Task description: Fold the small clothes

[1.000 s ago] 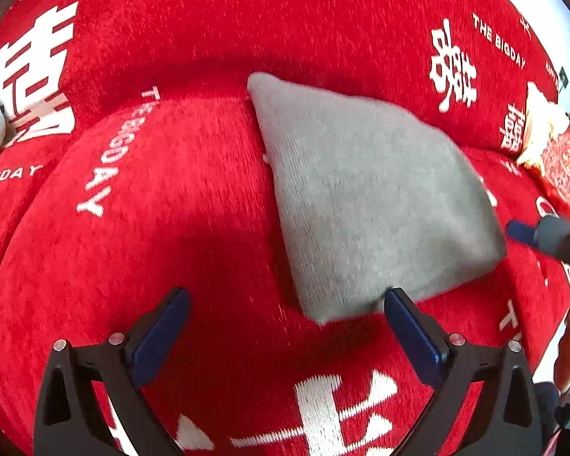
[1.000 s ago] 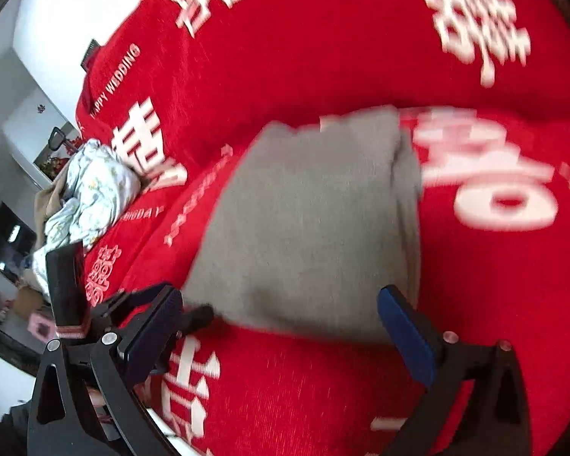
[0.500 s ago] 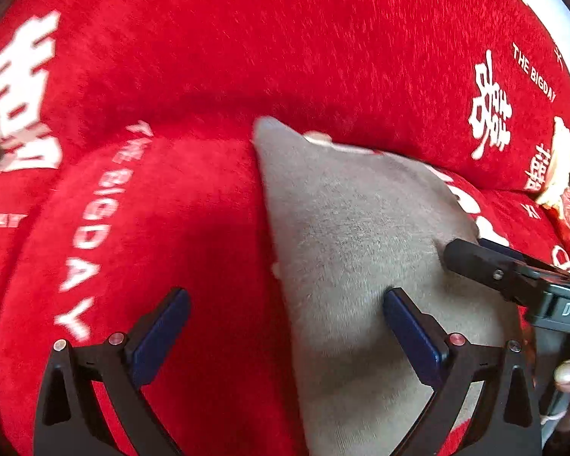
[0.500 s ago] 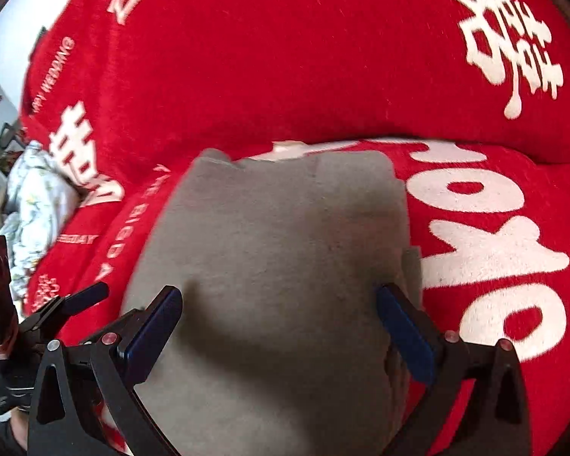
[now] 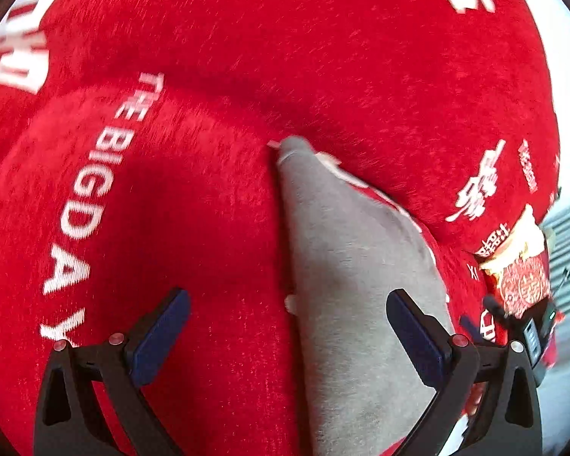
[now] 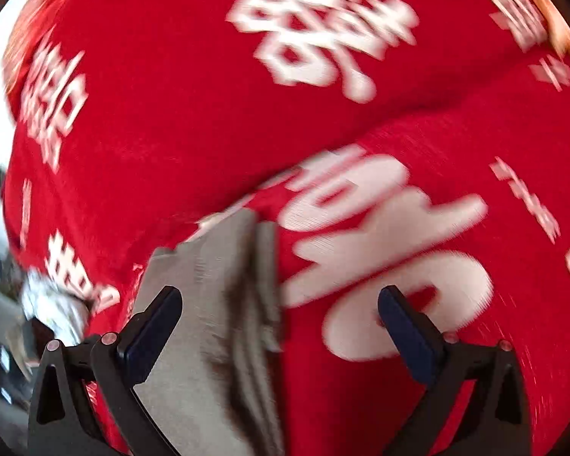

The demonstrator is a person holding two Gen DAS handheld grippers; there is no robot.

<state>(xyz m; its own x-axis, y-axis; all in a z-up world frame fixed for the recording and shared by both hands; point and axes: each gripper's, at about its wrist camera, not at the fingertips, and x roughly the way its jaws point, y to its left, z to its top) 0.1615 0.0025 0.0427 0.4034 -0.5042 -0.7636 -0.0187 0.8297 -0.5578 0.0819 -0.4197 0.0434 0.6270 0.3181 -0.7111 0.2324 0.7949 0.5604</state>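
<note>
Folded grey garment (image 5: 353, 277) lies on red sofa cover (image 5: 178, 205); both grippers' jaws apart.

A plain grey garment (image 5: 353, 266) lies on a bright red sofa cover (image 5: 209, 209) printed with white lettering and characters. Each black tool (image 5: 287, 326) has dark blue pads (image 5: 159, 334).

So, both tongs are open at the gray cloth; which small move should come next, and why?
Probably close the right tongs on the gray cloth: its layered right edge lies between the open fingers. The left tongs straddle the opposite edge.
</note>
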